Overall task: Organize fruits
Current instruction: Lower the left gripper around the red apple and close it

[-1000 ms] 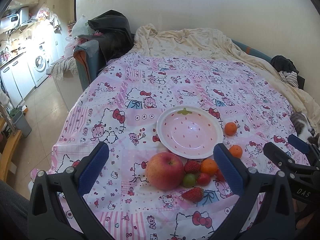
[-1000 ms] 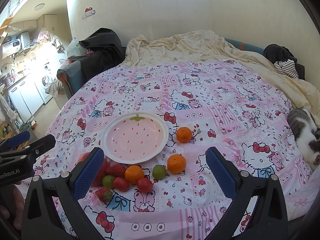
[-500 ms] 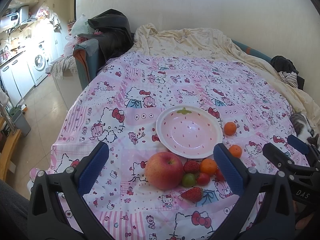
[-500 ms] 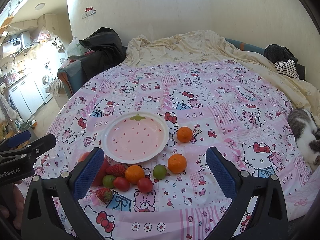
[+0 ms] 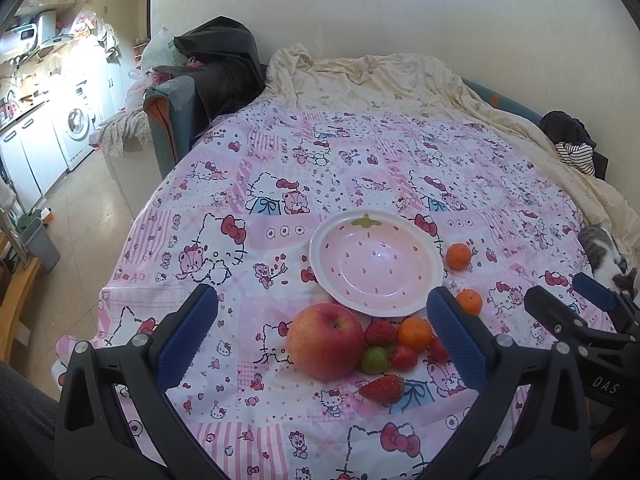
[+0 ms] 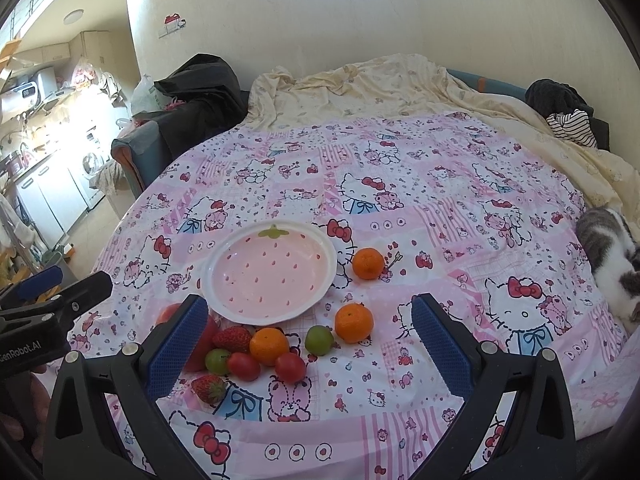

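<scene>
A pink strawberry-pattern plate (image 5: 420,248) (image 6: 224,256) lies empty on the Hello Kitty cloth. In front of it sit a red apple (image 5: 325,341), strawberries (image 5: 380,332) (image 6: 208,388), small oranges (image 5: 415,333) (image 6: 353,322) (image 6: 368,263), green grapes (image 5: 375,359) (image 6: 319,340) and cherry tomatoes (image 5: 403,358) (image 6: 290,367). My left gripper (image 5: 320,342) is open, held above the apple and fruit cluster. My right gripper (image 6: 308,344) is open and empty above the fruit. The right gripper also shows at the left view's right edge (image 5: 592,300).
A grey and white cat (image 6: 612,264) lies at the table's right edge. A cream blanket (image 5: 380,80) covers the far side. A chair piled with dark clothes (image 5: 216,64) stands at the back left. A kitchen lies to the left.
Both grippers have barely shifted; the left view has eased slightly forward. Nothing was picked up or moved.
</scene>
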`<action>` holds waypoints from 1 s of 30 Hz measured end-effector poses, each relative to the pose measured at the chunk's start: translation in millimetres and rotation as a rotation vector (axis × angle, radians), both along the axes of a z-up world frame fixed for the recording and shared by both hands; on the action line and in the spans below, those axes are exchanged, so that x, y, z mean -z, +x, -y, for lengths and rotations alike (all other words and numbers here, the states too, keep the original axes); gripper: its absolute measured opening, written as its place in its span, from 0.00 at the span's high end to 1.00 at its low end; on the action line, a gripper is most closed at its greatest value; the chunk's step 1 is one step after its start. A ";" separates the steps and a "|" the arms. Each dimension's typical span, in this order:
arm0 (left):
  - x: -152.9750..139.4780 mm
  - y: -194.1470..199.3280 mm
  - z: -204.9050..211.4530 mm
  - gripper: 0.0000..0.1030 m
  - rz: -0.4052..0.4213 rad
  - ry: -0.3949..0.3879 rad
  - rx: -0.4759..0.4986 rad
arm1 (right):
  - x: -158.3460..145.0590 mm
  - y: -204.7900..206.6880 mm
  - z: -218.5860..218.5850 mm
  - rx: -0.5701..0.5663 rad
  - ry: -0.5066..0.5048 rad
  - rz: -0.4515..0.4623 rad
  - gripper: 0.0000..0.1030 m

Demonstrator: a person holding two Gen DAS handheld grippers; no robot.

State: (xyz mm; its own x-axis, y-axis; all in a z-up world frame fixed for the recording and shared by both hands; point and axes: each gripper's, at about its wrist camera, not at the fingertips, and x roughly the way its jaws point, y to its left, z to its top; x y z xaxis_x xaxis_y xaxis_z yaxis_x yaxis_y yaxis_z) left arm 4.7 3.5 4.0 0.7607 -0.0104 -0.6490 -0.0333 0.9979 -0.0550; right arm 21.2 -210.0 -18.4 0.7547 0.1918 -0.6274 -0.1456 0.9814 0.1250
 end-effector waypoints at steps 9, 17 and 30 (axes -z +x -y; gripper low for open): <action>-0.3 0.8 2.1 0.00 0.001 -0.004 0.001 | 1.7 0.3 1.8 -0.002 -0.008 0.000 0.00; 0.4 1.7 -2.7 0.00 -0.015 -0.010 -0.001 | 1.1 -0.1 0.8 -0.002 -0.006 0.000 0.00; 29.3 81.8 -62.7 0.00 -0.339 -0.126 -0.122 | 5.0 18.3 39.4 0.124 0.063 -0.097 0.00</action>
